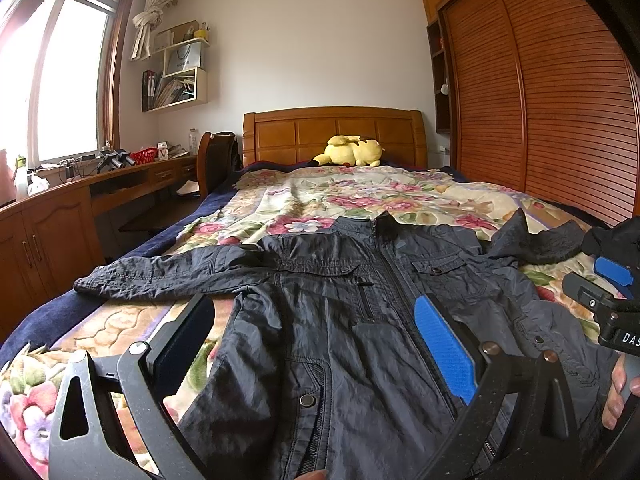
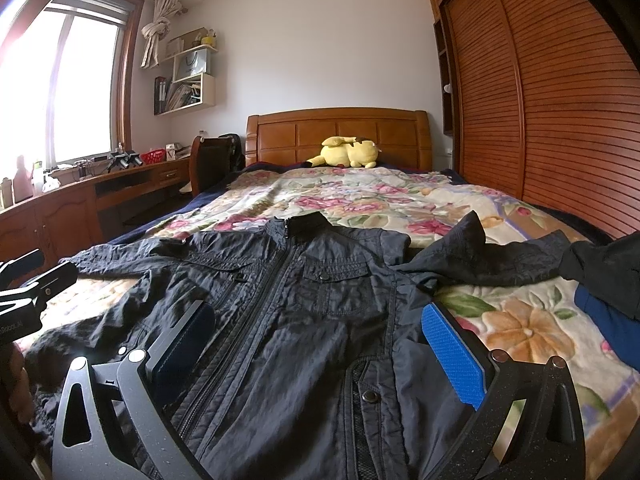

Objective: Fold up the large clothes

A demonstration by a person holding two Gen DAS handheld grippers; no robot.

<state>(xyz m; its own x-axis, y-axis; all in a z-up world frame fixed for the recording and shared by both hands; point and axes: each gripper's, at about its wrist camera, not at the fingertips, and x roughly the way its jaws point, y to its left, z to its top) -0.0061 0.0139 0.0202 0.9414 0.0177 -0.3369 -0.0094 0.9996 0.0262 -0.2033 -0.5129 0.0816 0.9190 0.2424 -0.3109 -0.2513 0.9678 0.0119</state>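
While the dark jacket [image 1: 360,320] lies spread front-up on the floral bedspread [image 1: 360,196], we judge the folding as not yet begun — nothing on it is doubled over in any tidy way. Its collar points toward the wooden headboard [image 1: 332,132], its hem lies nearest us, and the zip runs closed up the middle. One sleeve [image 1: 160,276] stretches flat away from the jacket's body on the window side; the other sleeve [image 2: 500,256] lies rumpled and partly humped on the wardrobe side, so it wants smoothing first.

Our left gripper [image 1: 316,340] hangs over the jacket's lower front with its jaws spread wide and nothing between them. Our right gripper [image 2: 320,344] sits likewise over the jacket's lower front, just beside the zip, jaws wide apart and empty — whether either one brushes the cloth we cannot tell.

Left to do, as we read it: both sleeves brought in across the jacket's chest, the sides folded, then the hem carried up toward the collar. A yellow plush toy [image 1: 352,152] rests well beyond the jacket, against the headboard.
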